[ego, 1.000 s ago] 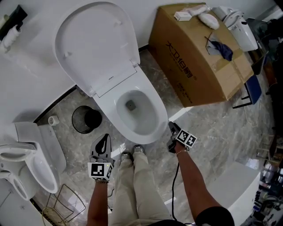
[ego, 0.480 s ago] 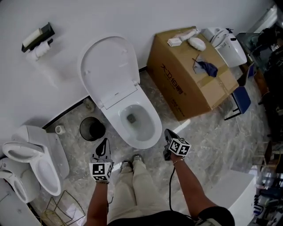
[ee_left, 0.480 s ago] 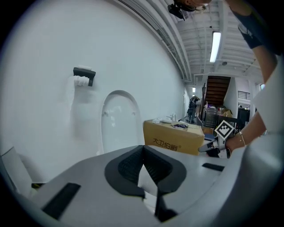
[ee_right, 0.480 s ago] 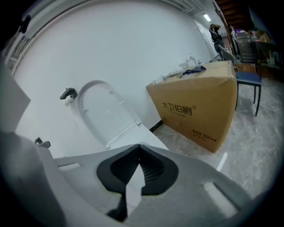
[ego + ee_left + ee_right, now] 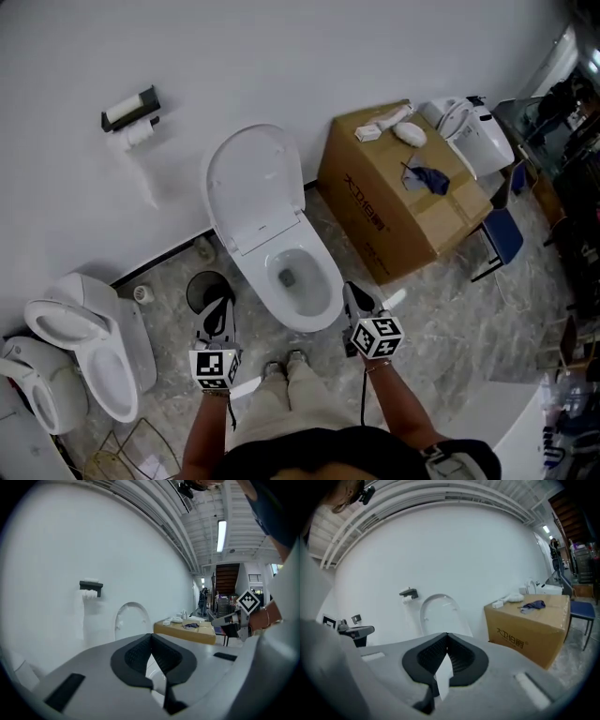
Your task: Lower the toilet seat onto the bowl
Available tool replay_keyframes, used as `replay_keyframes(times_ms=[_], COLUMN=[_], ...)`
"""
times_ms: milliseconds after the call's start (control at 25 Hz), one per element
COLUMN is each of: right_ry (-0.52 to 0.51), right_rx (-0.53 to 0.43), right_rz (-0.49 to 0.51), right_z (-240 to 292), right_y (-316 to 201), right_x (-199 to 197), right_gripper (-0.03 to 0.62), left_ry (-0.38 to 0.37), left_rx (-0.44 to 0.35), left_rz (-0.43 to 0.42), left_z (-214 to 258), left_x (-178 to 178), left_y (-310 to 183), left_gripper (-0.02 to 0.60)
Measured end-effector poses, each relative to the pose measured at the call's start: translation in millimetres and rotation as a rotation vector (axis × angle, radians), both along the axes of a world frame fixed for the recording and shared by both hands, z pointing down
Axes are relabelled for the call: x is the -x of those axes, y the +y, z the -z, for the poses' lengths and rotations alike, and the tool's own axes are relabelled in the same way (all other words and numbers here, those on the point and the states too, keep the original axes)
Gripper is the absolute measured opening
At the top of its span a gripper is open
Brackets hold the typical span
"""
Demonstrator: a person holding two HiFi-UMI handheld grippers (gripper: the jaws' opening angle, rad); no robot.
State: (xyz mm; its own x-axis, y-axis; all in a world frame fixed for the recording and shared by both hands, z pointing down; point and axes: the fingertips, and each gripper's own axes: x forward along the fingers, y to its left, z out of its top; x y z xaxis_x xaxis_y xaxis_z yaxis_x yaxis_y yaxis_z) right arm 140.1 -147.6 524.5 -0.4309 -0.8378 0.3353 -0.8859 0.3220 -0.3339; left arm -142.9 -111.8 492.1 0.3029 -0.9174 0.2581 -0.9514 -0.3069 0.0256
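the left gripper [image 5: 218, 305] and the right gripper [image 5: 352, 298] each had jaws pressed together, holding nothing, one at either side of the toilet bowl [image 5: 317, 317]'s front, and just beyond them the toilet seat [image 5: 253, 187] stood raised against the wall.

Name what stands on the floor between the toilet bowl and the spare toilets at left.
A black waste bin stands there, as the head view shows.
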Motion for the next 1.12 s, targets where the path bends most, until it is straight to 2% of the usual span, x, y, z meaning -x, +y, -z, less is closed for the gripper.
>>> replay_keyframes(times_ms=[80, 240, 320, 440, 600, 800, 1120], right_ry=[0.005, 0.029, 0.037, 0.026, 0.028, 0.026, 0.036], right_rx=[-0.058, -0.147, -0.183, -0.216, -0.237, -0.247, -0.244], right_rz=[0.012, 0.012, 0.010, 0.004, 0.010, 0.012, 0.012], right_z=[28.8, 71.6, 88.6, 107.6, 118.5, 122.6, 120.7], right_y=[7.7, 23.4, 29.2, 39.5, 53.6, 71.4, 82.9], right_x=[11.2, 22.6, 24.5, 24.2, 25.2, 26.5, 25.4], right_gripper=[0.006, 0.006, 0.006, 0.006, 0.006, 0.006, 0.006], left_ry=[-0.016, 0.023, 0.045, 0.037, 0.050, 0.020, 0.068], left_rx=[0.004, 0.023, 0.029, 0.025, 0.027, 0.026, 0.039], left_rz=[0.005, 0.042, 0.061, 0.071, 0.081, 0.089, 0.072], left_z=[14.2, 36.1, 43.7, 52.5, 59.2, 63.2, 62.4], left_x=[4.4, 14.7, 19.0, 21.3, 20.4, 13.9, 0.3], left_y=[7.1, 22.4, 28.7, 38.1, 46.7, 55.6, 59.2], left_gripper=[0.003, 0.003, 0.003, 0.003, 0.003, 0.003, 0.003])
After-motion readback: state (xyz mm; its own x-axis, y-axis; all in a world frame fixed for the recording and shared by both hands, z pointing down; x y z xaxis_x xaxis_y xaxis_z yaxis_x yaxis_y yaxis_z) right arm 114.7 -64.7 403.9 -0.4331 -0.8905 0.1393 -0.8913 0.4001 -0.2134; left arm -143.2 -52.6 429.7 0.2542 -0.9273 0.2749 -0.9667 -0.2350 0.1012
